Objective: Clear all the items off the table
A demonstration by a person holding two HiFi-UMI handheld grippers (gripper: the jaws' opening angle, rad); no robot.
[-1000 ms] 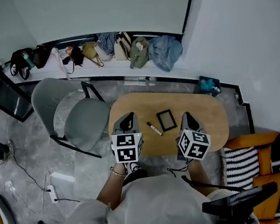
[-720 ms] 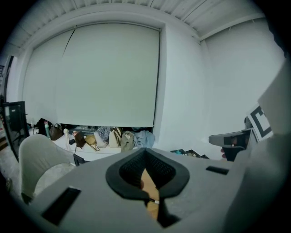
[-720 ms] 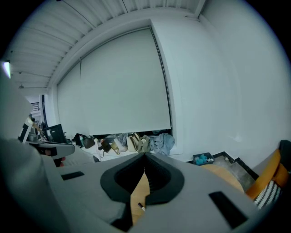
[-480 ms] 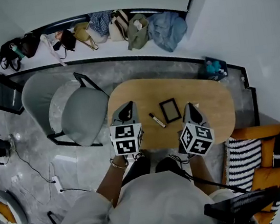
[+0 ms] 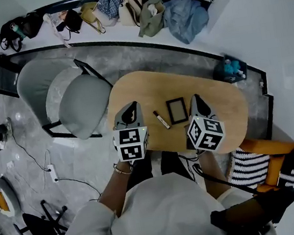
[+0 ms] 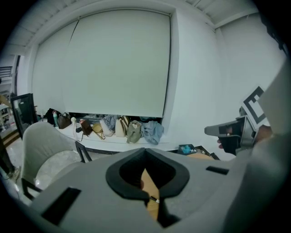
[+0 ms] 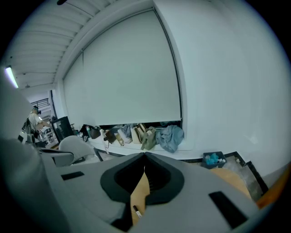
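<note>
The oval wooden surface [image 5: 227, 109] is carrying only two things, both lying near its middle. The left hand-held gripper [image 5: 129, 111] is hovering over the near left part and the right hand-held gripper [image 5: 196, 103] over the near right. Each is showing its jaws pressed together with nothing between them.

A small dark frame [image 5: 177, 110] is lying flat between them, nearer the right one. It is probably stiff and light, but lying so flat it is giving the jaws little to bite; pinching one raised border looks the safest hold.

A marker [image 5: 161, 120] is lying slanted just beside the frame, not touching it. It is likely light and prone to rolling, so gripping across the middle of the barrel seems best.
</note>
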